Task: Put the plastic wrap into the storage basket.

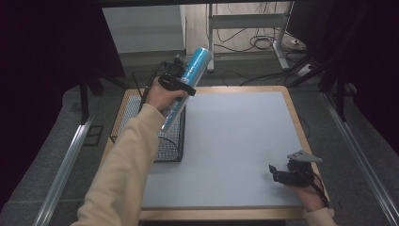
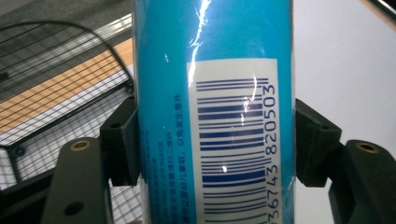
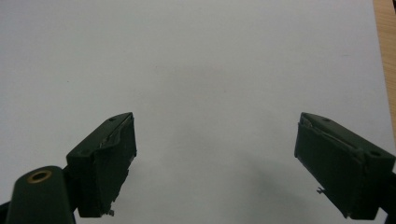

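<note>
A tall blue can with a white barcode label is held tilted in the air at the back left of the table. My left gripper is shut on it, both pads pressing on its sides. The can's lower end hangs over the edge of a black wire basket. My right gripper rests near the table's front right corner, its jaws wide open over the bare grey mat with nothing between them.
The wire basket stands on the table's left side, partly on the wooden edge. The grey mat covers most of the tabletop. Beyond the table are a desk frame and cables on the floor.
</note>
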`<state>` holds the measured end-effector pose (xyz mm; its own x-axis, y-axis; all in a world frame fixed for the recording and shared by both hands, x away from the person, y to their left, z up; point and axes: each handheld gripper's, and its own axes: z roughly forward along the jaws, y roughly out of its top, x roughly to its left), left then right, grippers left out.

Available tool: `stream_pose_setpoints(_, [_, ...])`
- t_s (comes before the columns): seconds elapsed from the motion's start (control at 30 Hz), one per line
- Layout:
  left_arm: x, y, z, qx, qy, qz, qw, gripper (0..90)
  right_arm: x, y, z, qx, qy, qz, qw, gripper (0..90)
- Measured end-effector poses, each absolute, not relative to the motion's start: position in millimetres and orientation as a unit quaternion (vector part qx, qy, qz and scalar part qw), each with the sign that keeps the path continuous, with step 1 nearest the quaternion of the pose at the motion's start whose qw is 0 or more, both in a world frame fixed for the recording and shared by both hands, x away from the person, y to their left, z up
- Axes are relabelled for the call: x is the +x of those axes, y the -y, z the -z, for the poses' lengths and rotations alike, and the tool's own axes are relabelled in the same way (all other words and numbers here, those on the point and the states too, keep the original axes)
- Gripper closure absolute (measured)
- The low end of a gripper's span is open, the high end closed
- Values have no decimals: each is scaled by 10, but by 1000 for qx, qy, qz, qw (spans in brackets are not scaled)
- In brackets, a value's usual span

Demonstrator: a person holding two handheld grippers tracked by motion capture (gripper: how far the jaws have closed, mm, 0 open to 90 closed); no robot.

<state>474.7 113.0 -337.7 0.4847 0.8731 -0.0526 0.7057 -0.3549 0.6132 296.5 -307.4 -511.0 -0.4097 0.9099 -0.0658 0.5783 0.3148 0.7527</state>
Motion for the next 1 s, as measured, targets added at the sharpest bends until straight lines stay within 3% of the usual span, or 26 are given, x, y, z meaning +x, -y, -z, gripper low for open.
stream_pose_setpoints(0.47, [4821,-1518,3569,800,-519,-148,264,316,2975,3072,5134,484,-773,-327,250,131])
stream_pose_setpoints(1.0, [4887,-1629,3818,804,-526,-150,235,317,2981,3068,5142,483,-774,-326,249,131])
